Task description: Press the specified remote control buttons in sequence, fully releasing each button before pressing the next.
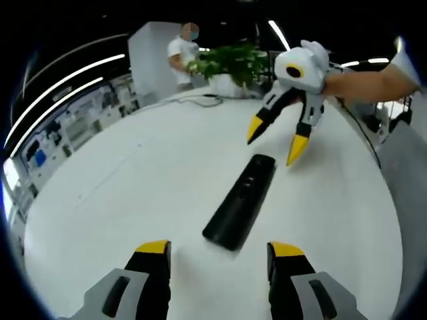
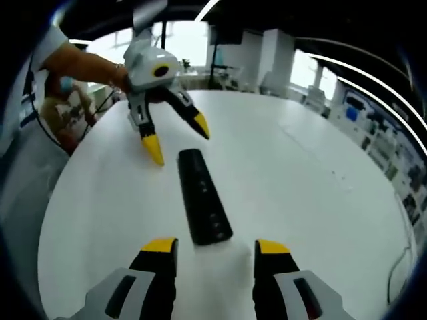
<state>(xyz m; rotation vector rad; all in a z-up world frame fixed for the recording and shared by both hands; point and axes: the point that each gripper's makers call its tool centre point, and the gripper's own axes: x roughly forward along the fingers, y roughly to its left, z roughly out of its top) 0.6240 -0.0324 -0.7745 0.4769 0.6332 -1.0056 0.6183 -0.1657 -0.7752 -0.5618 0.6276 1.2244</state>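
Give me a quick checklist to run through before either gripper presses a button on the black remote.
1. Long black bar-shaped remote control lies flat on the white round table: ok.
2. Remote unobstructed: ok.
3. Left gripper open, clear of remote: ok.
4. Right gripper open, not touching the remote: ok.
5. Target button identified: cannot tell, buttons too small.
6. All buttons released: ok.

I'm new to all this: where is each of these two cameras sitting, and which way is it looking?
Left gripper view: rides on the left claw, looking along its yellow-tipped jaws at the remote on the white table, the right claw facing it, a forearm behind.
Right gripper view: rides on the right claw, looking back from the remote's opposite end at the left claw.
Shared: remote, table, both claws.
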